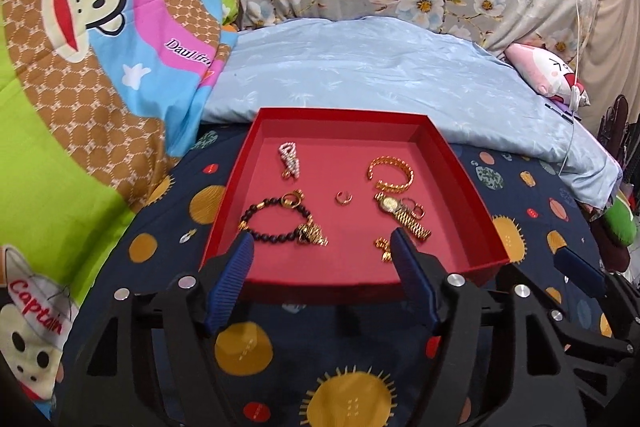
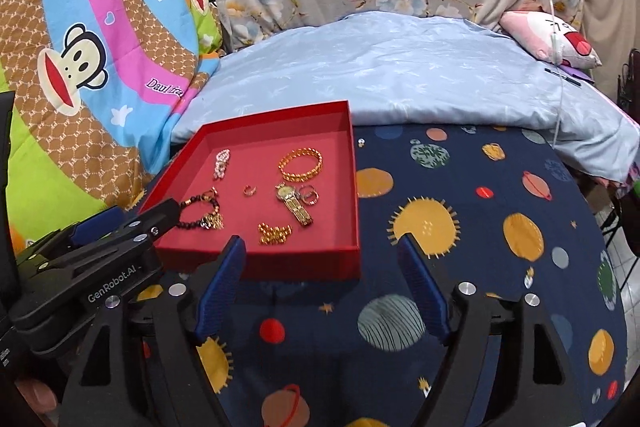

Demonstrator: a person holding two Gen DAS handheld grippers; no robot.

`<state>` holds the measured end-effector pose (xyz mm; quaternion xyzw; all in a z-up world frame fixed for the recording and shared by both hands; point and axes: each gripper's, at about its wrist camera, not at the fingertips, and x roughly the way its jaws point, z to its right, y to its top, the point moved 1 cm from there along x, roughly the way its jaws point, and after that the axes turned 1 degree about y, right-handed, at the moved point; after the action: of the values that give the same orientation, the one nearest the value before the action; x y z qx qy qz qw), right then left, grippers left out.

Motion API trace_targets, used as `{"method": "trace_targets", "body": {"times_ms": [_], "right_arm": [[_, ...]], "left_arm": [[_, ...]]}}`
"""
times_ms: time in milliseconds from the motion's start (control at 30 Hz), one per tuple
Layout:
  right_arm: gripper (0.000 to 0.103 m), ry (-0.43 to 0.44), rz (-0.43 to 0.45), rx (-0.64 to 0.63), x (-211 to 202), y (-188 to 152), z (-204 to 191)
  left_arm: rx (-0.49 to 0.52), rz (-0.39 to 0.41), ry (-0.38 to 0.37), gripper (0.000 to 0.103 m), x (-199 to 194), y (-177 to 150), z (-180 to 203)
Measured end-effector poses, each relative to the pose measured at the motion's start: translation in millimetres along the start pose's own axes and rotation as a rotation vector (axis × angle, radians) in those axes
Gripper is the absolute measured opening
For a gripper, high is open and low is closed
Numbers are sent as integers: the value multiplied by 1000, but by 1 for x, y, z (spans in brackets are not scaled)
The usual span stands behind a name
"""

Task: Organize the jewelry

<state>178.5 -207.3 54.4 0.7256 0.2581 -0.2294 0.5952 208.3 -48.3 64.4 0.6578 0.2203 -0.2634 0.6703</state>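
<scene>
The shallow red cardboard tray (image 1: 456,183) sits on the navy planet-print bedsheet (image 1: 280,367) with all the jewellery inside it: a gold link watch (image 1: 402,217) lies near the tray's right wall, its band running from the dial towards the near right corner, and a black bead bracelet with gold charms (image 1: 276,223) lies by the left wall. The left gripper (image 1: 322,275) hangs released and empty over the tray's near edge, squarely facing the pieces. The right gripper (image 2: 320,279), also released and empty, straddles the tray's near right corner, mostly over bare sheet. I judge the left gripper better placed for either piece
</scene>
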Motion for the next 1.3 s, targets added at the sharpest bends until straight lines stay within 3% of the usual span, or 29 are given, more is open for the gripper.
{"method": "trace_targets", "body": {"times_ms": [167, 433, 833, 900, 967, 1133, 1300], "right_arm": [[82, -62, 11, -26, -9, -19, -6], [84, -77, 13, -28, -8, -37, -12], [85, -100, 25, -31, 22, -33, -15], [85, -97, 16, -28, 25, -34, -15], [85, -87, 12, -18, 26, -34, -13], [85, -116, 14, -17, 26, -36, -13], [86, -89, 11, -6, 26, -36, -11]], "left_arm": [[9, -1, 54, 73, -8, -19, -4], [16, 13, 114, 78, -12, -39, -12], [0, 43, 155, 79, 18, -37, -18], [4, 63, 176, 85, 19, -39, -18], [-2, 53, 161, 86, 21, -38, -19], [16, 62, 210, 88, 20, -38, -15], [5, 69, 188, 88, 18, -39, -16]]}}
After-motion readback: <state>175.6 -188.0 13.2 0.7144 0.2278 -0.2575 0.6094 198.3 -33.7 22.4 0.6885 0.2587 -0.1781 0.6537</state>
